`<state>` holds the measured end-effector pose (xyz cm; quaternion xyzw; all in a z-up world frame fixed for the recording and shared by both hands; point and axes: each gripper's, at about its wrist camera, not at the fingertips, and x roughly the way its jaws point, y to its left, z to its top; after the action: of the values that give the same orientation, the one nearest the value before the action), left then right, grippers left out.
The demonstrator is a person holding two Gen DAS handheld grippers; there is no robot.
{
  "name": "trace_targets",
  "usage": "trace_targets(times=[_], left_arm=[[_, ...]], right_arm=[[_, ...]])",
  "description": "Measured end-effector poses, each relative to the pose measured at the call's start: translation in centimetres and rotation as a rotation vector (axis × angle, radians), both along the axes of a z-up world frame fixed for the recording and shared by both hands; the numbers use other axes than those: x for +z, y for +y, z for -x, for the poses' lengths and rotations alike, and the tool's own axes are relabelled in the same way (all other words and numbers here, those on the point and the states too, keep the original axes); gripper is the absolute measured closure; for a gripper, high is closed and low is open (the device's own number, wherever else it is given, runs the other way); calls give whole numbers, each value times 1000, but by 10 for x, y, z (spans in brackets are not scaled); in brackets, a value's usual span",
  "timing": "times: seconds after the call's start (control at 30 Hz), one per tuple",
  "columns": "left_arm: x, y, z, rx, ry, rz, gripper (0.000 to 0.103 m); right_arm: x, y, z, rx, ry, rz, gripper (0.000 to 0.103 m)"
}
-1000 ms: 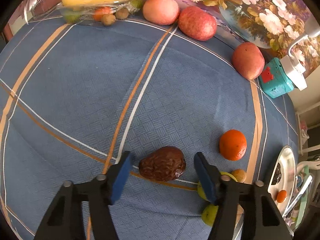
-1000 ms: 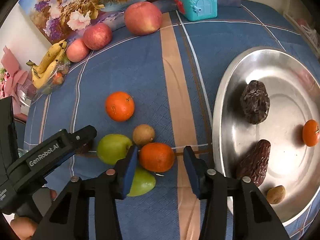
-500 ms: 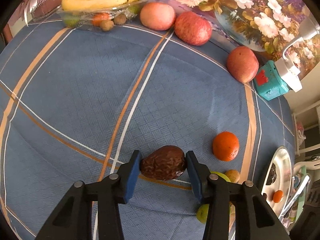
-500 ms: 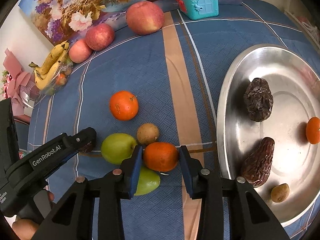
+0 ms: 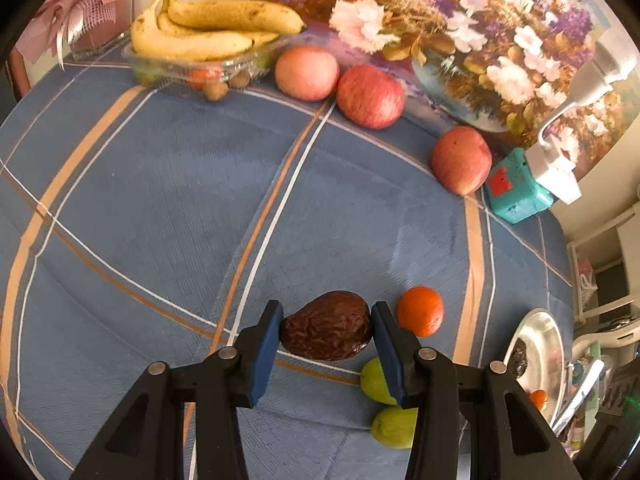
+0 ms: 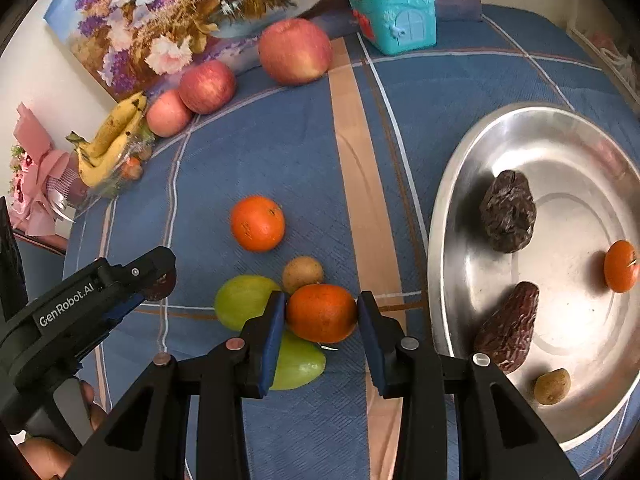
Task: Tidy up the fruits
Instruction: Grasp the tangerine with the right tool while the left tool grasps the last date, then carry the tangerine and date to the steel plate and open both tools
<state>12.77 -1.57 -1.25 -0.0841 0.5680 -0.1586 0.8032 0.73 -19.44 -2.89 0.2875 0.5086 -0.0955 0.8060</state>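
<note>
- Left gripper (image 5: pixel 326 334): we find its blue pads clamped on a dark wrinkled date (image 5: pixel 326 331), the jaws having just closed onto it, above the blue plaid tablecloth (image 5: pixel 160 200).
- Right gripper (image 6: pixel 321 320): we find it gripping an orange tangerine (image 6: pixel 321 313), its jaws having just closed, beside two green fruits (image 6: pixel 244 300) and a small brown fruit (image 6: pixel 303 274).
- Steel tray (image 6: pixel 452 216): we note it at the right, holding two dates, a tangerine and a small brown fruit.
</note>
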Motion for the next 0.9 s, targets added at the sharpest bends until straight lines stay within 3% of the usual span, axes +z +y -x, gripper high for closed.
trace_targets(times=[0.33,0.53,0.7,0.9], left_arm=[[20,-7,4,-24,-54,22,55],[28,-27,14,-84,-74,23,55],[33,-65,34,-198,-86,27,55],[30,-125,74,-408,-74,54,55]], right_arm=[[17,-6,8,-21,-51,16,65],[25,-28,24,-102,-70,25,65],[29,-57,49,-221,-68,56,65],[31,-90,86,-369,-56,95,65]])
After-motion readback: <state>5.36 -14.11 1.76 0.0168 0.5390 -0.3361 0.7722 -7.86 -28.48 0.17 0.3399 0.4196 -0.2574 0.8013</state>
